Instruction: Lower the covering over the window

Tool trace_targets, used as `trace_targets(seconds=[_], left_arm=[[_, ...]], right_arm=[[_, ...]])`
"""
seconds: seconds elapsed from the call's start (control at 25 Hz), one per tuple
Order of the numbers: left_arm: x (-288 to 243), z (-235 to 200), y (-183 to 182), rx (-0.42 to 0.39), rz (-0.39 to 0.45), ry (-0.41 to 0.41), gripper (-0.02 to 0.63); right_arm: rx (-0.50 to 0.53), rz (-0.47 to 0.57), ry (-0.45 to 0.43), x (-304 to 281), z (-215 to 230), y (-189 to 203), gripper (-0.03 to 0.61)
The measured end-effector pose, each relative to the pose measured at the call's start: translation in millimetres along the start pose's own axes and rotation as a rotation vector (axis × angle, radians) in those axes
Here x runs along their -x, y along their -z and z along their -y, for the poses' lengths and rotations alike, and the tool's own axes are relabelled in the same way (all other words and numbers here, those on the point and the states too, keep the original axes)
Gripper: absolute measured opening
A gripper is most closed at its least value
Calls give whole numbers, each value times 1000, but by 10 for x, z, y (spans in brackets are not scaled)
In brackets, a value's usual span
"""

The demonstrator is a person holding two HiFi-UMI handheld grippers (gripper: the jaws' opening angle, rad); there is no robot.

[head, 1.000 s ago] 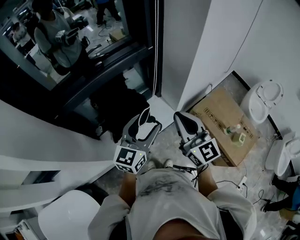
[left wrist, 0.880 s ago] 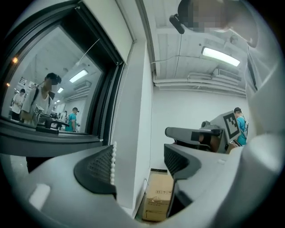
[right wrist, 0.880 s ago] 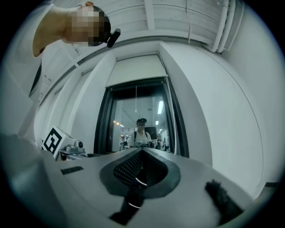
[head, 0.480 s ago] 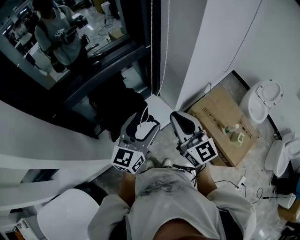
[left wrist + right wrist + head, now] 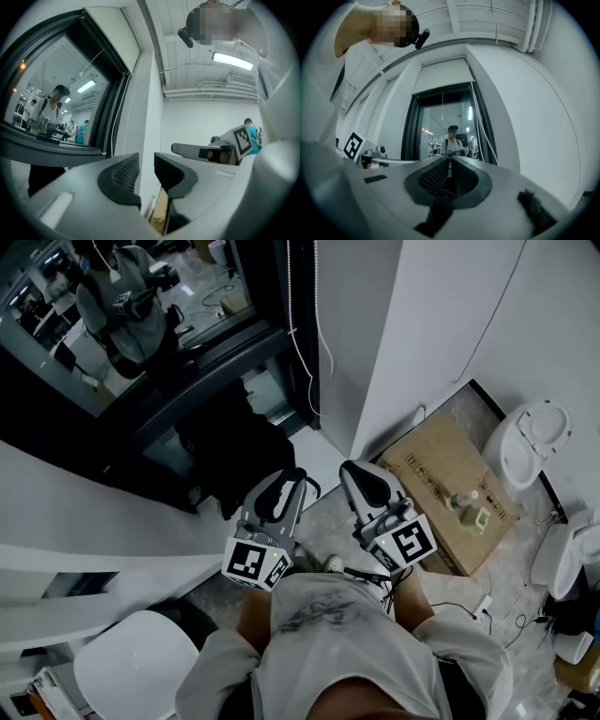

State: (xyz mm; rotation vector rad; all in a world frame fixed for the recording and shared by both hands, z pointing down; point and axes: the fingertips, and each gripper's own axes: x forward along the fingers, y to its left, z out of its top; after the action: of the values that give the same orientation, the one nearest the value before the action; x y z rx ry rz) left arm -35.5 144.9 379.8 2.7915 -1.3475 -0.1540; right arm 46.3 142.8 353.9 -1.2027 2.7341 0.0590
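your left gripper [image 5: 286, 482] sits just below the middle of the head view, pointing up the frame toward the dark-framed window [image 5: 178, 371]. in the left gripper view [image 5: 146, 164] its jaws have just been closing, but they stand a little apart, and only the white wall [image 5: 152, 117] shows through the gap; the pads press on nothing. your right gripper [image 5: 359, 474] lies just beside it, to the right in the head view, and in the right gripper view [image 5: 450, 161] its jaws are together with nothing visibly caught between them. the bead cord [image 5: 290, 315] hangs in two strands along the window frame's right edge, upper middle of the head view, and ends in a loose loop that is apart from both grippers. in the right gripper view the cord [image 5: 484, 133] runs down the right side of the frame, off to the right of the closed jaws. the covering [image 5: 442, 76] is a pale panel high up at the top of the window opening, upper middle of that view, with the glass below it bare. a person [image 5: 127, 306] stands beyond the glass. a cardboard box [image 5: 450, 488] lies on the floor at the right of the head view.
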Motion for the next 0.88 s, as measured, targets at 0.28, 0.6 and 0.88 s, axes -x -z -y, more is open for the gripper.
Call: trace_targets(seconds=[0.28,0.6,0.88], left_arm=[[-125,-165,-21,-11,-1,-20,12],[-401,-559,-19,-6,4,7,-15],[-639,-940,1,2,-1,38,-14]], right_arm=[[-3,8,5,-165,112,12,18],[11,-25,30,-580,287,122,18],[11,-36,59,-984,441,214,18]])
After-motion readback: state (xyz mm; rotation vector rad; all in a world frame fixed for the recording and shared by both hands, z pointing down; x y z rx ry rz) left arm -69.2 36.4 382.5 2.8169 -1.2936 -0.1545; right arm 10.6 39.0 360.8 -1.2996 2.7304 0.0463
